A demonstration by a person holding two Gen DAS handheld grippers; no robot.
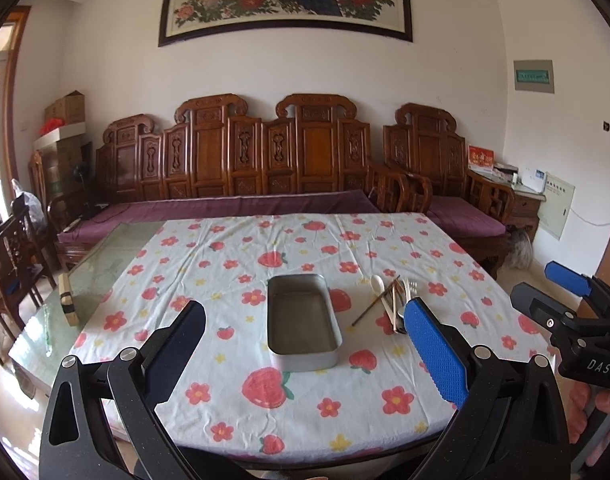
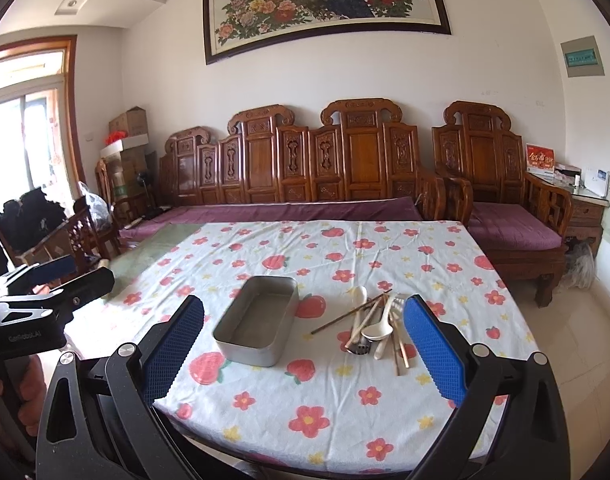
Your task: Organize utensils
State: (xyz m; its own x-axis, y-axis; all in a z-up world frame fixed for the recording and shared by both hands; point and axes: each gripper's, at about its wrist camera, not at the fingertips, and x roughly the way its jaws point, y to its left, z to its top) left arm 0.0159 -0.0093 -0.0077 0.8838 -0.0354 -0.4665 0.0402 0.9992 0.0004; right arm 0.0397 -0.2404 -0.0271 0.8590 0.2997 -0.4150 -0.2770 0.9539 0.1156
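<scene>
1. Metal tin (image 2: 257, 322): rectangular, nothing inside, sits on the counter (image 2: 333, 420) on a strawberry-and-flower tablecloth (image 2: 385, 248). Landmark for everything below.
2. Utensil pile (image 2: 379, 326) lies just right of the tin, not touching it. All pieces on the cloth, none in the tin.
3. Pile contents: white spoon (image 2: 375, 331) with bowl facing up, second pale spoon (image 2: 359, 296) further back, chopsticks (image 2: 351, 312) lying diagonally with the low end pointing toward the tin, more wooden sticks (image 2: 401, 354) at the near side, metal fork (image 1: 413, 286) at the far right of the pile. Pieces overlap; exact count can't be told.
4. Left gripper (image 1: 305, 320): jaws wide apart, holding nothing, raised above the counter's near edge, tin framed between the fingers.
5. Right gripper (image 2: 303, 318): jaws wide apart, holding nothing, raised over the near edge, tin and pile both between the fingers. Blue pads (image 2: 435, 350) visible.
6. Right gripper also shows at the right edge of the left wrist view, well right of the tin; a hand (image 1: 609, 404) grips its handle.
7. Small brush-like block (image 1: 68, 300) on bare glass far left of the tin.
8. Carved wooden bench (image 2: 305, 168) with purple cushion behind the tin.
</scene>
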